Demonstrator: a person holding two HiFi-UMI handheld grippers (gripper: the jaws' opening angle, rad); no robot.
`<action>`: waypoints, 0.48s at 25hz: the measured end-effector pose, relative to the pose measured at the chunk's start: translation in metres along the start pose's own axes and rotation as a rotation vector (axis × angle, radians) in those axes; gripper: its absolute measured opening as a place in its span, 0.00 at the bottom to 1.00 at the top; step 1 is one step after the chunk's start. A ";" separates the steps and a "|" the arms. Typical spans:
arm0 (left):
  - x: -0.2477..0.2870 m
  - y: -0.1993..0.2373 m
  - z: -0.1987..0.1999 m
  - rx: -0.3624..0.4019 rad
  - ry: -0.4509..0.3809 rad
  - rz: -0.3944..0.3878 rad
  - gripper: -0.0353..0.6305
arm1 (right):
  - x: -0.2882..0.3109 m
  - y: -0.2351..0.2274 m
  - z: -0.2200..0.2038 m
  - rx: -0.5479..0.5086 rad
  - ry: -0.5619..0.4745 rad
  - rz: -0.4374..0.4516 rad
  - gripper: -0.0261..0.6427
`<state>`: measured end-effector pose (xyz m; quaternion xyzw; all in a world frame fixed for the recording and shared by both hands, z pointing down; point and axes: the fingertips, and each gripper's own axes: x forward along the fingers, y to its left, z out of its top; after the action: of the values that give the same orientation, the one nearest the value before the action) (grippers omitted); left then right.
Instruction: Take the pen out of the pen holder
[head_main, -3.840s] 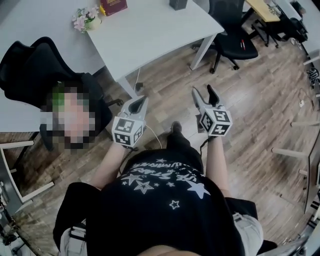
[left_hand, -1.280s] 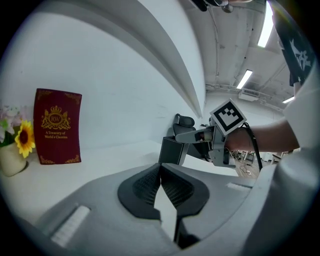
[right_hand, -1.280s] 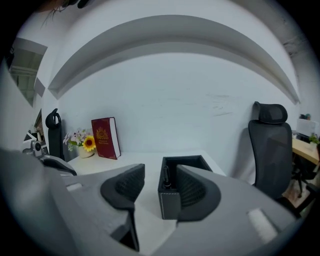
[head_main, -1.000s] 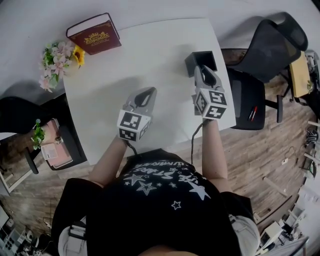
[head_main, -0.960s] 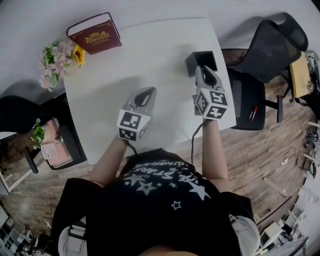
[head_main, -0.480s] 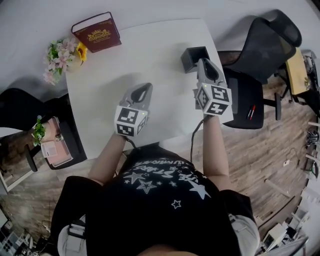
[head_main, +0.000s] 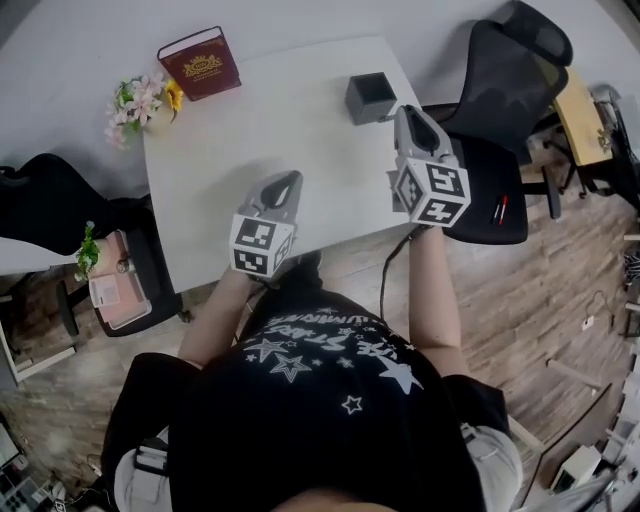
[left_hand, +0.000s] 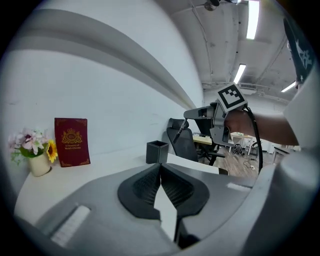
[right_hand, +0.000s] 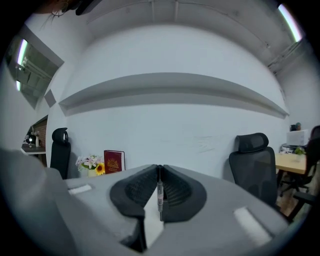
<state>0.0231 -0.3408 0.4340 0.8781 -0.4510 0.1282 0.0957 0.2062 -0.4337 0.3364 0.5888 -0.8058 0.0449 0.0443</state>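
Left tool is caught with its jaws pressed together and nothing between them, held idle over the near part of the desk. Further back, a small pot of flowers and a red book are lined up by the wall, neither of them touched. Next along, the pen holder, a dark square cup, is found standing alone toward the desk's right edge. Nothing is seen rising above its rim and its inside reads only as dark, so it is judged empty, though its bottom cannot be made out. Just to its right and above it, the right tool is clamped on the pen, a slim one pinched upright between the pads. In the left gripper view that pen is seen slanting down from those jaws, high over the holder and touching no part of it. So the removal is judged as good as done. At most, a place to set the pen down is left to be chosen. Farthest right, a black chair is parked beside the desk, with a thin red stick, perhaps another pen, lying on its seat.
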 end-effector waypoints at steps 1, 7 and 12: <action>-0.008 -0.008 -0.002 0.003 -0.001 0.002 0.07 | -0.014 0.001 -0.002 -0.001 0.001 0.000 0.09; -0.060 -0.055 -0.016 0.041 -0.002 0.015 0.07 | -0.096 0.009 -0.026 0.038 0.010 0.004 0.09; -0.109 -0.090 -0.032 0.051 0.010 0.024 0.07 | -0.159 0.024 -0.050 0.095 0.016 0.015 0.09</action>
<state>0.0312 -0.1965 0.4257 0.8741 -0.4577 0.1453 0.0737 0.2323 -0.2698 0.3655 0.5838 -0.8068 0.0884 0.0225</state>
